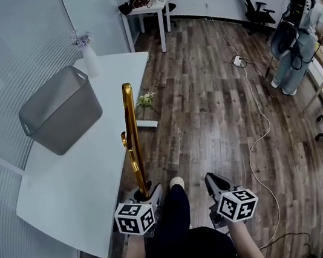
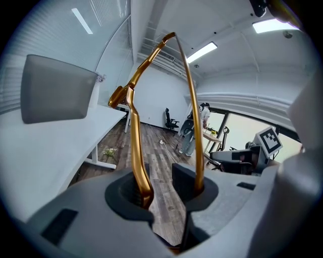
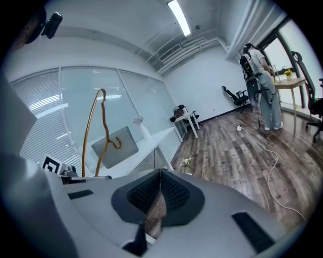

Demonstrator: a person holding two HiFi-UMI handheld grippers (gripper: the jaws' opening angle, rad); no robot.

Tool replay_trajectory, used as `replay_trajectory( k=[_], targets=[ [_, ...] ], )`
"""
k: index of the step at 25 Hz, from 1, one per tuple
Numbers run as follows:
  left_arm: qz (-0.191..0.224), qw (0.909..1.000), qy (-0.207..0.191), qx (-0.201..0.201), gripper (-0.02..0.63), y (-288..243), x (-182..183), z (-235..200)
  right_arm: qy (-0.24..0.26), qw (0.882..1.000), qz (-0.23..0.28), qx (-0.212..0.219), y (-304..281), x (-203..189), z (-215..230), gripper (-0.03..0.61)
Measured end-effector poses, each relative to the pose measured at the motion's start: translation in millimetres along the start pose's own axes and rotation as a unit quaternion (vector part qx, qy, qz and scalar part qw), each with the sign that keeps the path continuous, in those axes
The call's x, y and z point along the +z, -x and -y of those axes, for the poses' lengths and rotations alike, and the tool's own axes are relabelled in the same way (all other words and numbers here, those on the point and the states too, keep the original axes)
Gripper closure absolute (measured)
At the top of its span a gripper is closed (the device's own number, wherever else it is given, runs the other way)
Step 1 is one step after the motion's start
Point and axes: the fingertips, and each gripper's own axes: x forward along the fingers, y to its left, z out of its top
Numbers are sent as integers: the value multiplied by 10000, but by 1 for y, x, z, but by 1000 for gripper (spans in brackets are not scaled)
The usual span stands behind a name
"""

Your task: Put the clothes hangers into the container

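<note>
- Holding gold clothes hanger (image 1: 131, 130) in left gripper (image 1: 147, 195): jaws part-way apart, pads clamped on its lower end, both limbs running up out of the pads.
- Right gripper (image 1: 215, 185): jaws closed together, nothing between them; farther from container (image 1: 68, 119) than the left.
- Hanger upright, well apart from container, to its right and nearer the person; not yet over the rim.
- Hanger: thin, glossy, metallic-looking finish, curved shoulders, small hook.
- Container: grey, matte, plastic-looking, tapered walls, rounded corners, lipped rim.
- Risk: slick finish gripped at one end only, so likely to pivot or slide in the pads during the swing across.
- Risk: long hanger catching the rim; probably enough to shove or tip a light container.
- Risk: white vase (image 1: 90, 59) just behind container; could be clipped by an overshoot.
</note>
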Motion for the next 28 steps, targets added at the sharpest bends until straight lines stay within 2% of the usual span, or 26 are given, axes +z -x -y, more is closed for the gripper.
replay_trajectory(
  k=[9, 18, 23, 28],
  targets=[
    [13, 9998, 150, 126, 468, -45, 29, -30, -4, 9996, -231, 143, -59, 23, 16, 549],
    [99, 9996, 160, 204, 468, -109, 91, -71, 39, 9994, -193, 273, -141, 83, 40, 549],
    [126, 9992, 241, 283, 468, -139, 129, -99, 101, 9988, -222, 425, -192, 121, 37, 549],
    [102, 9991, 275, 318, 468, -163, 145, -119, 167, 9979, -394, 485, -229, 134, 42, 549]
  ],
)
